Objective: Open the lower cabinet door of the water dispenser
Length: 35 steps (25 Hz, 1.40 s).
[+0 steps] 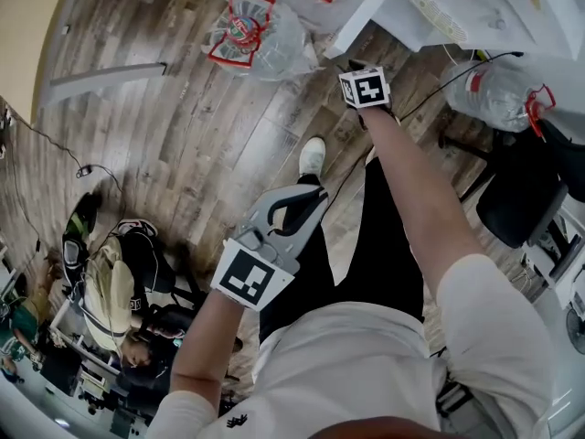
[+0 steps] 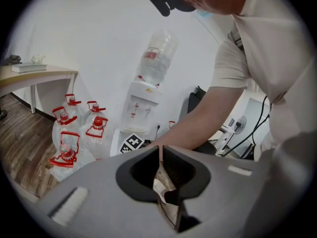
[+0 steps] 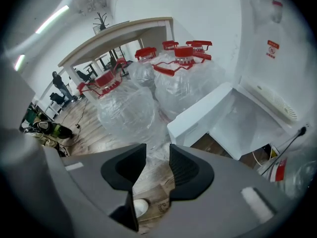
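Note:
The white water dispenser [image 2: 143, 100] stands against the wall with an upturned bottle on top. Its lower cabinet door [image 3: 198, 118] is swung out, and the pale cabinet inside [image 3: 247, 125] shows behind it. In the head view the door [image 1: 362, 16] is a white slab at the top. My right gripper [image 3: 157, 152] is open with only floor between its jaws, just short of the door's free edge and not touching it. In the head view, the right gripper [image 1: 356, 69] reaches out on a stretched arm. My left gripper [image 2: 159, 152] is shut and empty, held back near the person's body [image 1: 315, 198].
Several clear water jugs with red caps [image 3: 183, 78] crowd the floor left of the door, also in the head view [image 1: 256, 30]. A desk [image 2: 34, 76] stands at left, a black chair [image 1: 521, 199] at right. A cable [image 1: 439, 85] runs by the dispenser. Bags [image 1: 114, 291] lie on the floor.

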Motion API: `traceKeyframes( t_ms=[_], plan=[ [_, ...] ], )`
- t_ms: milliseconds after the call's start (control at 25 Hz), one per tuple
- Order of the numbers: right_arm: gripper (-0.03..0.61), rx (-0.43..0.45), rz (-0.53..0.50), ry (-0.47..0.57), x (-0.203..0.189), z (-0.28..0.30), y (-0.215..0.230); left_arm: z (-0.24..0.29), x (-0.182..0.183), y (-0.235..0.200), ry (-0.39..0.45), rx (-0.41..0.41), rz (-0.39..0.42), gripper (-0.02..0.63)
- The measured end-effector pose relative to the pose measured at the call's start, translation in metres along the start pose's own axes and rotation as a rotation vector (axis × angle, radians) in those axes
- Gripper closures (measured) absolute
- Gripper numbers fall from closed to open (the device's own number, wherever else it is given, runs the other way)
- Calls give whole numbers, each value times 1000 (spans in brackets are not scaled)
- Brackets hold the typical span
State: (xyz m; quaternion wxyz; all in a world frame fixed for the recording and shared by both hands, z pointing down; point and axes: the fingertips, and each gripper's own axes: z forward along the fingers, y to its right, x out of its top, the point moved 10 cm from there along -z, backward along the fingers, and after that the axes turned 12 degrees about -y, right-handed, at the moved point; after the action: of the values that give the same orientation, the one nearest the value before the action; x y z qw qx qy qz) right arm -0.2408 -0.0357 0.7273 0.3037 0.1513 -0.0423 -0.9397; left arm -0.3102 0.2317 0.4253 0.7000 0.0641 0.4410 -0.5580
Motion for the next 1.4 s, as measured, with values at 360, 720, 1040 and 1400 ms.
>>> traceKeyframes(
  t_ms=[360, 720, 1040, 1400],
  plan=[
    [493, 62, -29, 145, -53, -161, -28, -26, 49, 35, 48, -88, 213, 555],
    [577, 35, -18, 266, -138, -354, -65, -48, 91, 86, 2, -172, 309, 555],
    [578, 43, 50, 392, -208, -487, -89, -57, 131, 140, -20, -185, 397, 557],
    [578, 36, -3, 512, -294, -569, -98, -50, 123, 222, -8, -150, 397, 557]
  ],
)
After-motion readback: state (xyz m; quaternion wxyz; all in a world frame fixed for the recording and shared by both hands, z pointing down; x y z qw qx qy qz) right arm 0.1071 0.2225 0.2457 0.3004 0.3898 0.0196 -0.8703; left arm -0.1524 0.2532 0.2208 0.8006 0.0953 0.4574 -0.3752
